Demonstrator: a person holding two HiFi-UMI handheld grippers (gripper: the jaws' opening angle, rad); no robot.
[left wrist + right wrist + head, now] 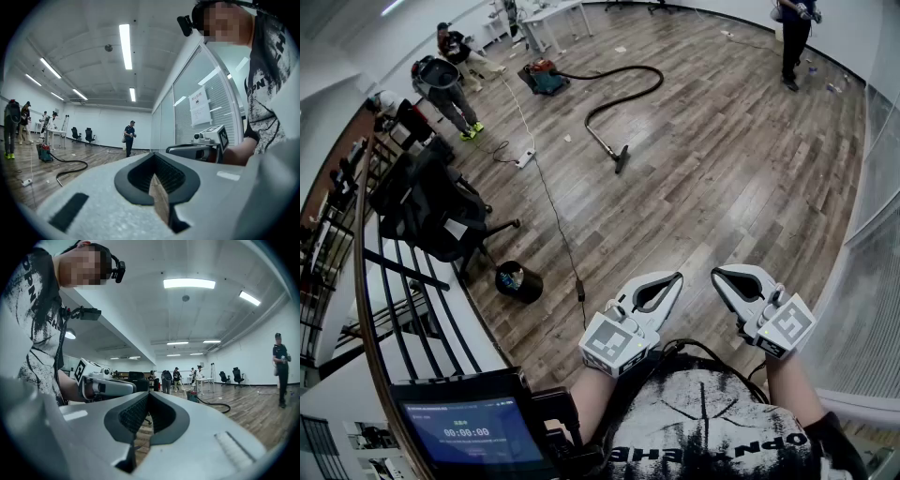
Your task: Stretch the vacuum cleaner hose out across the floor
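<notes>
The vacuum cleaner stands far off on the wood floor. Its black hose curves right and back down to the floor nozzle. Both grippers are held close to my chest, far from the hose. My left gripper is shut with nothing in it, and so is my right gripper. In the left gripper view the jaws of the left gripper are closed, with the vacuum cleaner and hose small in the distance. The right gripper points toward the same vacuum cleaner and hose.
A black office chair and a black bin stand by a railing on my left. A cable runs from a power strip toward me. People stand at the far left and far right. A glass wall lines the right.
</notes>
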